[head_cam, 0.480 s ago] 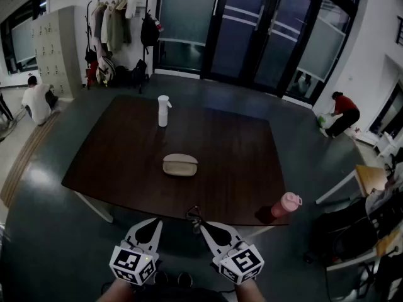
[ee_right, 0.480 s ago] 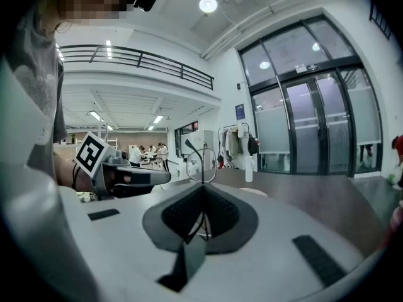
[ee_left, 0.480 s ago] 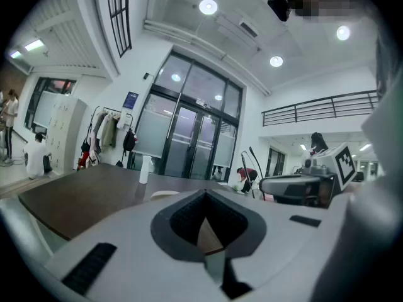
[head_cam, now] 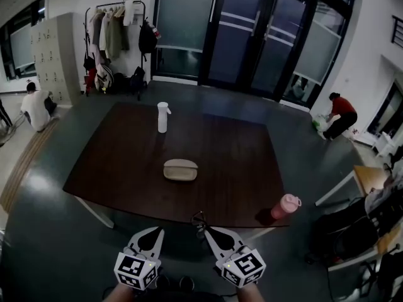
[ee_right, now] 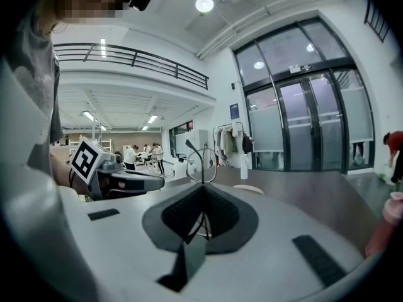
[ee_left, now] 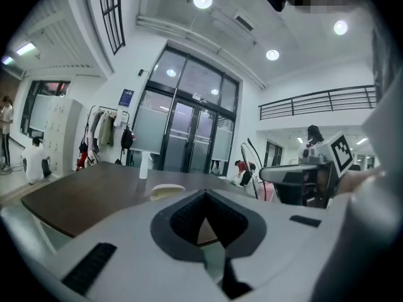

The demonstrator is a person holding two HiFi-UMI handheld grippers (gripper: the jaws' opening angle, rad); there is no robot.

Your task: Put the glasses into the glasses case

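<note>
Right gripper [head_cam: 206, 231] clenched on glasses [head_cam: 199, 219], at the table [head_cam: 113, 162] near edge. Left gripper [head_cam: 150, 234] clenched, empty. Case [head_cam: 181, 169] closed, mid-table.

Too small and dark in the head view to tell lenses from arms: the glasses [head_cam: 199, 219] at the tip of the right gripper [head_cam: 204, 230]. In the right gripper view, partly lost between the closed jaws, with only one round rim and one arm clear above them. Behind the body of the left gripper [ee_left: 204, 192], the lower half of the glasses case [ee_left: 165, 190]. Cut by the right edge there: the pink bottle [ee_right: 390, 225]. Cut by the bottom edge of the head view: the left hand [head_cam: 121, 292] and the right hand [head_cam: 252, 290].
</note>
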